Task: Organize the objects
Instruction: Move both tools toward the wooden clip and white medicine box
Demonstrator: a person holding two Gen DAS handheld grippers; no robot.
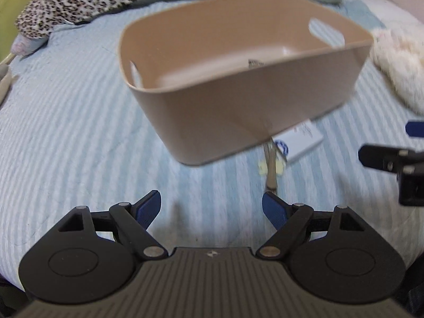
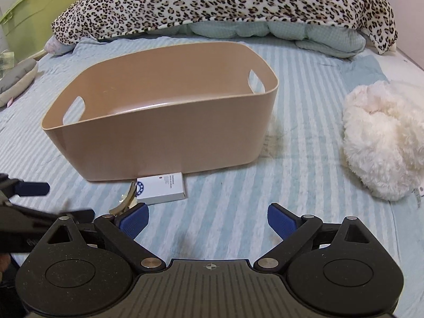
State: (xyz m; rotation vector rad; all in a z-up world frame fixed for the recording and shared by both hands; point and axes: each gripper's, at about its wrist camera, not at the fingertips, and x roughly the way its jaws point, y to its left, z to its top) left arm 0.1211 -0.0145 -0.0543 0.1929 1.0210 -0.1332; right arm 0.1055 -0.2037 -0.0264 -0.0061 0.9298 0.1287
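Observation:
A tan plastic bin [image 1: 238, 100] [image 2: 164, 137] with handle slots stands on the striped bed. A small white box [image 1: 299, 140] [image 2: 161, 188] lies at its near wall. A thin tan and yellow item [image 1: 270, 167] [image 2: 127, 201] lies beside the box. A white fluffy plush [image 2: 384, 140] [image 1: 397, 61] lies to the bin's right. My left gripper [image 1: 210, 209] is open and empty, short of the bin. My right gripper [image 2: 206, 218] is open and empty, just short of the box; it also shows at the right edge of the left wrist view [image 1: 392, 156].
A leopard-print blanket [image 2: 225, 2] over pale green bedding [image 2: 291, 31] fills the back of the bed. A green storage box [image 2: 34, 13] stands beyond the left edge. A grey and white plush [image 2: 16, 82] lies at the far left.

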